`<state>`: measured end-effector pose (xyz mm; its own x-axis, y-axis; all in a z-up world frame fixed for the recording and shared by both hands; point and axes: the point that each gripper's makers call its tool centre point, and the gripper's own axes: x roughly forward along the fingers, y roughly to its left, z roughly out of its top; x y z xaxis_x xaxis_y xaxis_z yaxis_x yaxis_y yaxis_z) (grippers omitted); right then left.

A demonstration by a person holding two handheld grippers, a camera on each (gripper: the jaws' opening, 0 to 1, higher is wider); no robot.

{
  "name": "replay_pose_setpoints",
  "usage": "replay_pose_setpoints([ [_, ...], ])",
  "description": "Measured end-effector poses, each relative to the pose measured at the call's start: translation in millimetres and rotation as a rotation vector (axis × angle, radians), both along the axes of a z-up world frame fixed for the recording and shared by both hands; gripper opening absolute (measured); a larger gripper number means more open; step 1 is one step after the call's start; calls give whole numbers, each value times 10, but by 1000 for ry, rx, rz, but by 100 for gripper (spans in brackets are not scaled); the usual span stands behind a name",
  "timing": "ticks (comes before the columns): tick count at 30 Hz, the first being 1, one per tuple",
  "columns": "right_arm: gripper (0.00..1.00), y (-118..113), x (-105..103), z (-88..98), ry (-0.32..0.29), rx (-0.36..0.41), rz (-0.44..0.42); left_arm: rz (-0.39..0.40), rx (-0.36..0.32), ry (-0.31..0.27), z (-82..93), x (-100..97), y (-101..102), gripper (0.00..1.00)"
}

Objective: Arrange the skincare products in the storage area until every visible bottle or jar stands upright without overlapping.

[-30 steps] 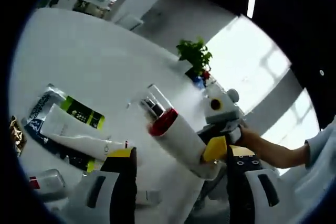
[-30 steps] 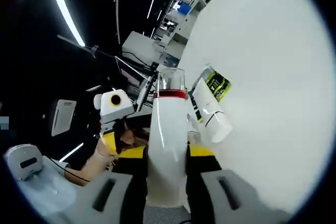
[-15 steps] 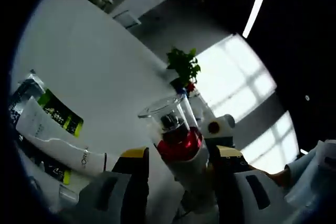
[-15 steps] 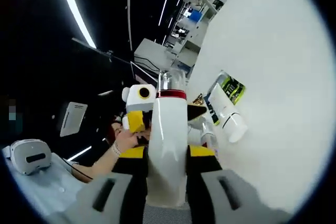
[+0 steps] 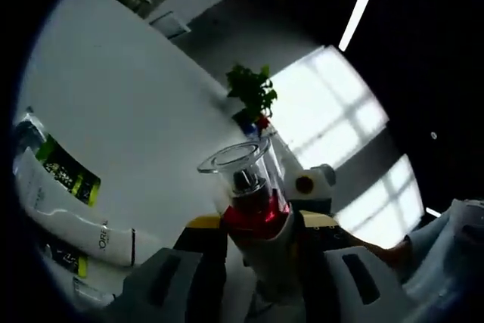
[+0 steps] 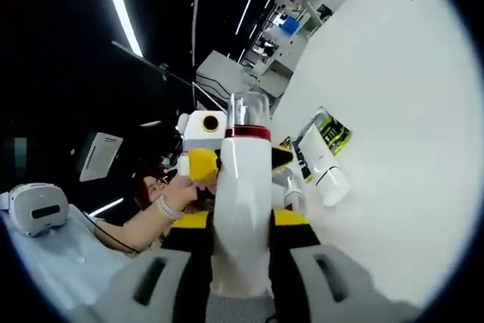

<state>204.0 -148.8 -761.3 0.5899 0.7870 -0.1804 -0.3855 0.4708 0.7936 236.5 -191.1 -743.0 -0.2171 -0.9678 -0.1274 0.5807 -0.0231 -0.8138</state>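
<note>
Gripping one white bottle (image 6: 242, 217) with red collar, clear cap: both claws, left (image 5: 253, 232) and right (image 6: 240, 225).

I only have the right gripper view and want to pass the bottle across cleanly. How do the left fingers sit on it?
Observer: In the left gripper view, the left gripper has the white bottle between its fingers, which sit close against both sides just under the red collar.
Operator: Is the cap intact?
Observer: The clear cap is on, with a dark pump nozzle inside it.
Operator: Anything standing beyond it on the table?
Observer: A potted plant stands near the far edge of the white table.
</note>
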Motion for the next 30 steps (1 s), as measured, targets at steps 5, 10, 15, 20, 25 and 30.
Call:
replay_pose_setpoints([
  [5, 26, 2, -26, -42, -11, -68, 26, -25, 21, -25, -25, -45, 3, 31],
  [10, 27, -58, -25, -131, -44, -208, 56, -33, 27, -101, -10, -74, -61, 29],
  [15, 27, -77, -10, -175, -61, -253, 77, -46, 56, -196, 24, -95, -119, 29],
  [20, 28, -144, 42, -210, -96, -368, 75, -56, 77, -267, 47, -86, -153, 29],
  [25, 28, -200, 76, -188, -121, -391, 52, -33, 76, -312, 93, -64, -203, 28],
  [30, 29, -308, 133, -225, -158, -479, -2, -27, 98, -377, 81, -53, -257, 28],
])
